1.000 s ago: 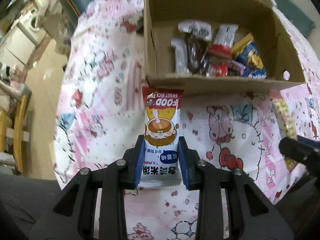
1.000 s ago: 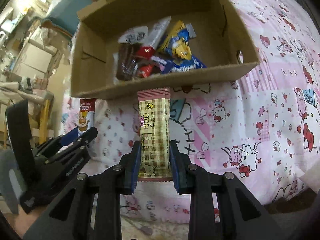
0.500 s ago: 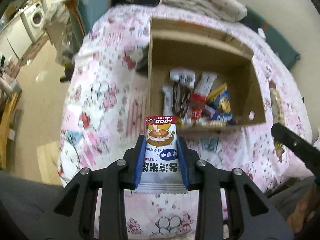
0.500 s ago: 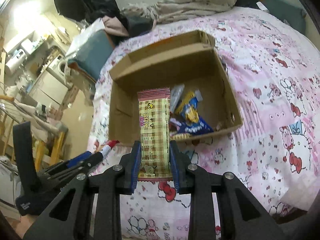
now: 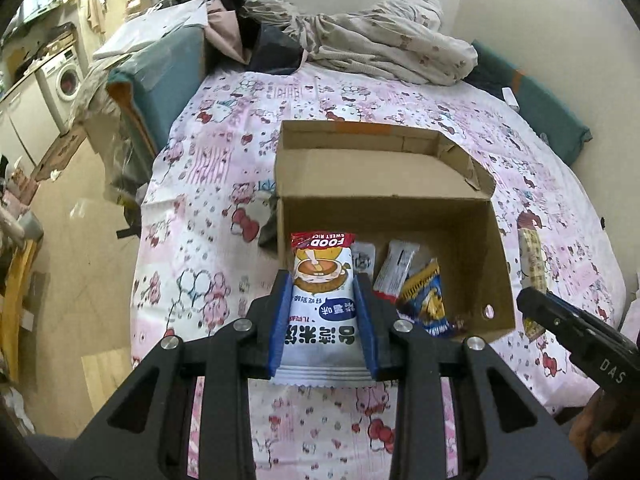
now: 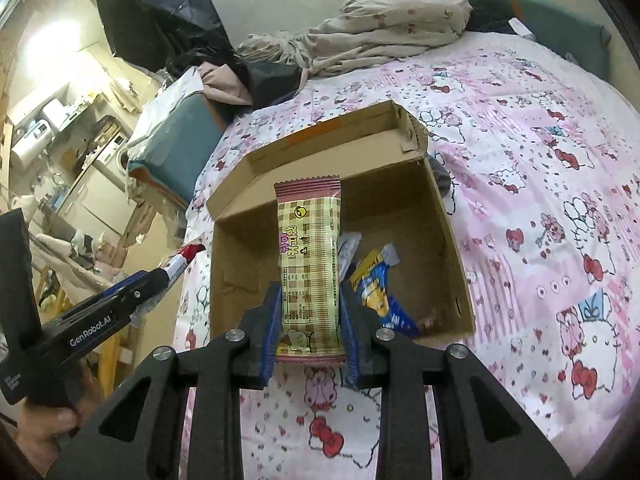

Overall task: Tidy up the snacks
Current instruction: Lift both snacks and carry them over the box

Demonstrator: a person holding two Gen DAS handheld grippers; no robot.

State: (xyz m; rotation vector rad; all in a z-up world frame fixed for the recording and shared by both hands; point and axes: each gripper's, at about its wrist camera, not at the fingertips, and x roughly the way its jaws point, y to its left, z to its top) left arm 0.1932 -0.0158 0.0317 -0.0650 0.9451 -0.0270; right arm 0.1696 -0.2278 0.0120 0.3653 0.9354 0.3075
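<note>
Already several wrappers lie in the open brown cardboard box [image 5: 494, 264] on the pink cartoon-print bedspread [image 5: 188, 240], so the sorting looks well under way. From the left wrist view, the left gripper [image 5: 323, 320] has its blue-padded jaws closed narrowly on a white-and-blue rice snack packet with a red end [image 5: 322, 300], held above the box's near left corner. Inside the box sit a white-and-red sachet [image 5: 394, 266] and a blue-and-yellow crinkled snack bag [image 5: 426, 300], with more partly hidden behind the packet. At the right edge the other tool shows, carrying its bar.

From the right wrist view, the right gripper [image 6: 310, 320] has its jaws pinched on a long tan checked snack bar with pink ends [image 6: 310, 264], poised over the box's near wall. The left tool enters at the left side.

What remains, I judge, is dropping both held snacks in; no loose snacks show on the bedspread.
</note>
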